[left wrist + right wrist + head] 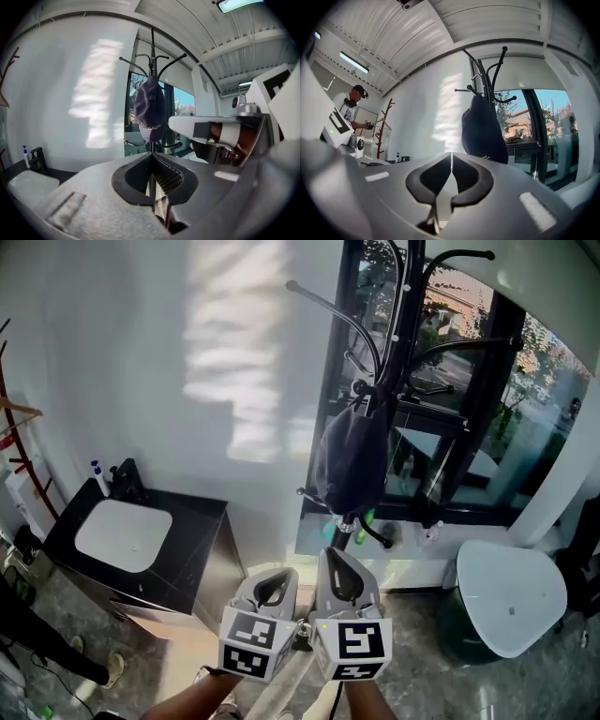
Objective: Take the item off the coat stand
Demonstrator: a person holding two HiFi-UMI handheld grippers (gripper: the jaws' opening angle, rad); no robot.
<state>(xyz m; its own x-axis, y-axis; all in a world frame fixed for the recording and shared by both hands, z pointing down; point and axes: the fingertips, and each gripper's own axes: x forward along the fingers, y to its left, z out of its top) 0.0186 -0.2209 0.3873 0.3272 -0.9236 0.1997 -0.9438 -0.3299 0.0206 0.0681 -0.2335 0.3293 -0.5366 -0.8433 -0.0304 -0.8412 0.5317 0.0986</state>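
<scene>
A dark navy cap [351, 457] hangs from a hook of the black coat stand [409, 296] in front of the window. Both grippers are held side by side below it, pointing at it and apart from it. My left gripper [279, 577] is shut with nothing between its jaws. My right gripper [337, 561] is shut too and holds nothing. In the left gripper view the cap [150, 110] hangs straight ahead above the shut left gripper [151, 155], on the stand [152, 47]. In the right gripper view the cap [483, 129] shows just right of the shut right gripper [451, 153].
A black cabinet [192, 554] with a white basin [122, 534] stands at the left wall. A white round-topped bin [511, 596] sits at the right. Behind the stand is a large dark-framed window [487, 399]. A person [350, 107] stands far off beside a red stand [384, 124].
</scene>
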